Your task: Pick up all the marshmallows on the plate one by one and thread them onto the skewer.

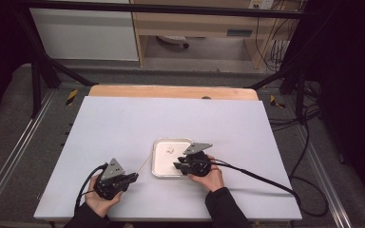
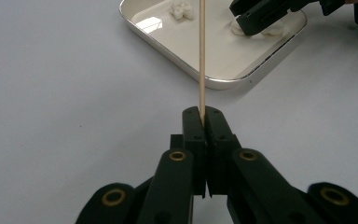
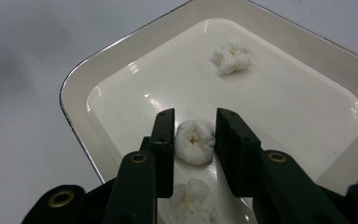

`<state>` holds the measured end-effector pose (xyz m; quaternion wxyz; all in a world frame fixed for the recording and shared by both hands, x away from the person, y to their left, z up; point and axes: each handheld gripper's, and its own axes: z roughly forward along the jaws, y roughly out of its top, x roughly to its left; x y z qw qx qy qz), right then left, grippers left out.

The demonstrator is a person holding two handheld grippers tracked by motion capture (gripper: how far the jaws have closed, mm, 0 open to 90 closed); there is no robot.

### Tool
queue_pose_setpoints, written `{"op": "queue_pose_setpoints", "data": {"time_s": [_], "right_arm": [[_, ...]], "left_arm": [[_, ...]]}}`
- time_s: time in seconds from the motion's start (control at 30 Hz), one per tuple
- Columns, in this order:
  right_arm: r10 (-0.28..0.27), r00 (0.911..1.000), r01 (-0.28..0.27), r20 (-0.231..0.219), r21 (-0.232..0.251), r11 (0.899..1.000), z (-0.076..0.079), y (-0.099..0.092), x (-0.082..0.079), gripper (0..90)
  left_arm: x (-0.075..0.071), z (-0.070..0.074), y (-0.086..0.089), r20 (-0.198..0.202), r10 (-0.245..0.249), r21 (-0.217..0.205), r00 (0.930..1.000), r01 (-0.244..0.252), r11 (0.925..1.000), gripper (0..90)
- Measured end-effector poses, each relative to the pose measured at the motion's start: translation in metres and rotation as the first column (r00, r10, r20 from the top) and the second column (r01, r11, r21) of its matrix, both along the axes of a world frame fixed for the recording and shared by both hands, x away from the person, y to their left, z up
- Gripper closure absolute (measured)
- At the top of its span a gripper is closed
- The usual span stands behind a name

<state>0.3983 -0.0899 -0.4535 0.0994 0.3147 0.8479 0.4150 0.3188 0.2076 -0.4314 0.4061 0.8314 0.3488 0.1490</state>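
My left gripper (image 1: 134, 176) (image 2: 204, 112) rests on the white table, shut on the near end of a thin wooden skewer (image 1: 145, 164) (image 2: 202, 56) that points toward a shallow metal tray (image 1: 158, 172) (image 3: 74, 93). In the tray lie three white popcorn pieces. My right gripper (image 1: 177, 166) (image 3: 195, 116) reaches into the tray, its jaws on either side of the middle popcorn piece (image 3: 195, 141), which fills the gap and touches both pads. A second piece (image 3: 233, 58) lies farther in the tray; a third (image 3: 191, 198) sits under the jaws.
The tray's rim (image 2: 223, 84) stands just past the skewer's far part. The white sheet (image 1: 123, 123) covers the table, with its wooden edge (image 1: 171, 91) at the back. A black cable (image 1: 261, 178) trails right from the right gripper.
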Motion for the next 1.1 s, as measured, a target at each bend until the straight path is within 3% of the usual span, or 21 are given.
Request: {"op": "queue_pose_setpoints", "data": {"time_s": [0.3,0.5,0.67,0.83,0.97,1.1], "right_arm": [[0.006,0.9999,-0.005,-0.009,0.093,0.996,0.025,-0.01,-0.002,69.6],[0.01,0.9997,-0.006,-0.021,0.171,0.985,0.042,-0.017,-0.005,70.0],[0.008,0.9998,-0.004,-0.017,0.205,0.979,0.053,-0.022,-0.006,70.5],[0.007,0.9998,-0.003,-0.016,0.262,0.965,0.062,-0.026,-0.007,70.6],[0.004,0.9996,0.005,-0.028,0.33,0.944,0.07,-0.028,-0.006,71.0],[0.008,0.9998,-0.002,-0.017,0.341,0.94,0.077,-0.025,-0.003,71.0]], "left_arm": [[-0.001,0.0,-0.002,0.008,-0.003,-0.006,1.0,0.003,1.0,88.5],[-0.002,0.001,-0.003,0.009,-0.009,-0.016,0.9999,0.009,0.9998,88.6],[-0.003,0.001,-0.004,0.012,-0.012,-0.021,0.9999,0.013,0.9997,88.5],[-0.003,0.001,-0.005,0.016,-0.019,-0.028,0.9997,0.019,0.9994,88.5],[-0.003,0.001,-0.005,0.019,-0.022,-0.034,0.9996,0.023,0.9992,88.5],[-0.004,0.001,-0.006,0.021,-0.024,-0.037,0.9995,0.024,0.999,88.5]]}}
